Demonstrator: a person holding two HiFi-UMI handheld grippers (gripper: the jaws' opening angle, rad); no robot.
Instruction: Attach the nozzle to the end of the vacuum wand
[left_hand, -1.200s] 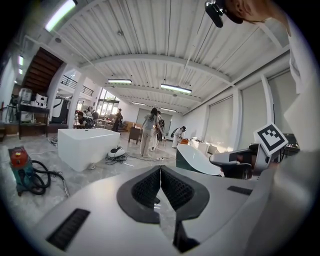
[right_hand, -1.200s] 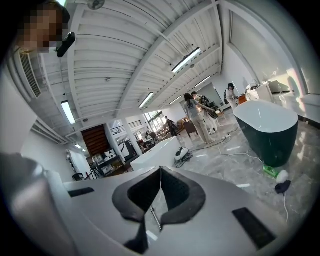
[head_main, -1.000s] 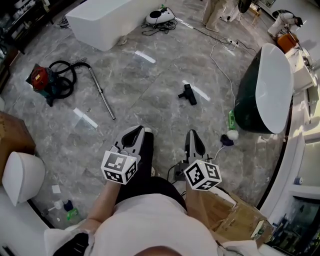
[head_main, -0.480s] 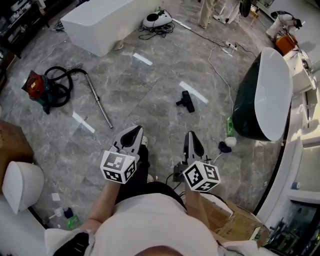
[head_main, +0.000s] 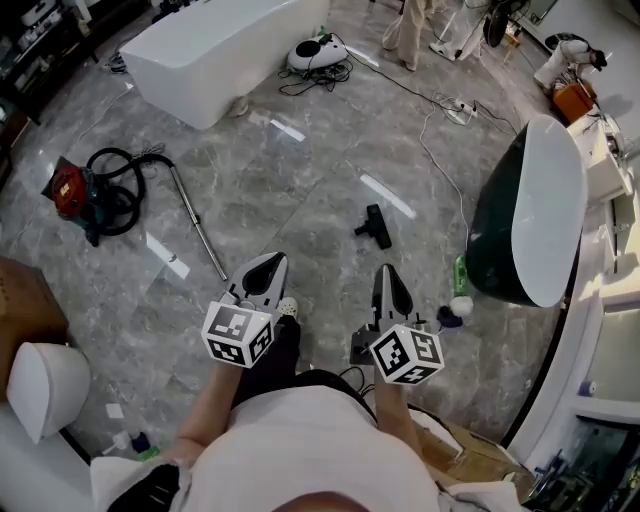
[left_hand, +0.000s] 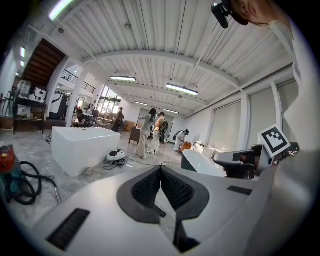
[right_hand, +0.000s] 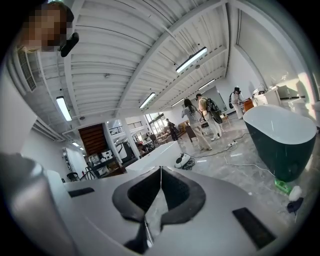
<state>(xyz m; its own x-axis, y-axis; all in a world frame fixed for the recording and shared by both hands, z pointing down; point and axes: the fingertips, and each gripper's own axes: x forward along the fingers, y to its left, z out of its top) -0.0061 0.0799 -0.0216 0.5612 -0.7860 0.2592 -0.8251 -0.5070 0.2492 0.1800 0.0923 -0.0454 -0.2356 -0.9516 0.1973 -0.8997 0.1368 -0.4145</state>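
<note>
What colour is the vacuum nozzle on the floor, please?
The nozzle is black, clearest in the head view.

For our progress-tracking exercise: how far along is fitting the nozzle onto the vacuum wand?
Nothing done: the nozzle lies on the floor, apart from the wand. In hand: nothing; left gripper and right gripper are shut, empty. Remaining: pick both up and join them.

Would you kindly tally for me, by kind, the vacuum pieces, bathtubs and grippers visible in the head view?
Vacuum canister: 1
Wand: 1
Nozzle: 1
Bathtubs: 2, the white bathtub and the dark green bathtub
Grippers: 2, the left gripper and the right gripper, both shut and empty
Total: 7
</note>
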